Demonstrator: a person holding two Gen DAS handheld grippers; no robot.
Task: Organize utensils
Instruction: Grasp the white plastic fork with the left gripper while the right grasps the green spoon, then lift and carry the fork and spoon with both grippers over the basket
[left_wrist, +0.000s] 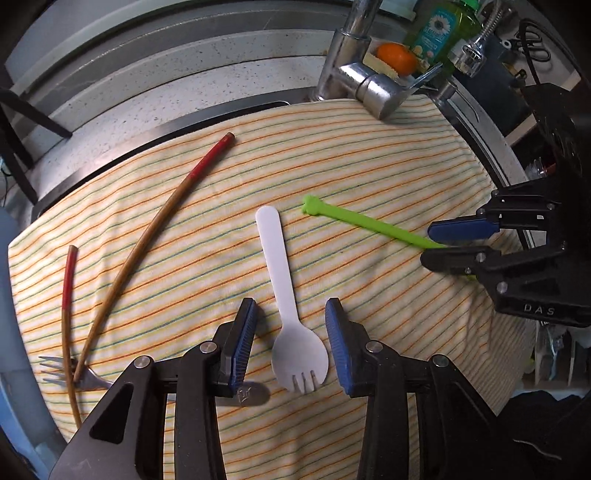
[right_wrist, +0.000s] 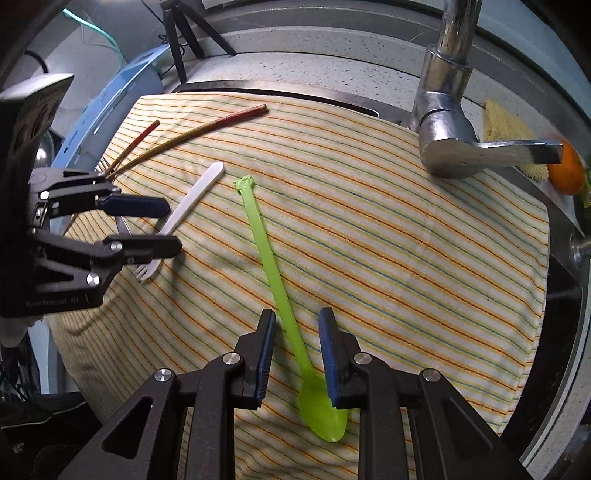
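Note:
A white plastic spork (left_wrist: 280, 266) lies on the striped cloth (left_wrist: 369, 166), tines toward me. My left gripper (left_wrist: 291, 314) straddles its neck, open, with a gap on each side. The right wrist view shows that gripper (right_wrist: 173, 227) at the left, around the spork (right_wrist: 195, 192). A green long-handled spoon (right_wrist: 266, 251) lies handle away from me. My right gripper (right_wrist: 296, 315) stands open around its lower handle, the bowl partly under the right finger. From the left wrist view the right gripper (left_wrist: 428, 244) is over the spoon (left_wrist: 354, 219).
Two red-ended chopsticks (left_wrist: 147, 236) cross over a metal fork (left_wrist: 55, 369) at the cloth's left end. A chrome faucet (right_wrist: 443, 140) overhangs the cloth at the back right. An orange (right_wrist: 569, 170), a sponge (right_wrist: 506, 129) and a soap bottle (left_wrist: 439, 29) sit behind it.

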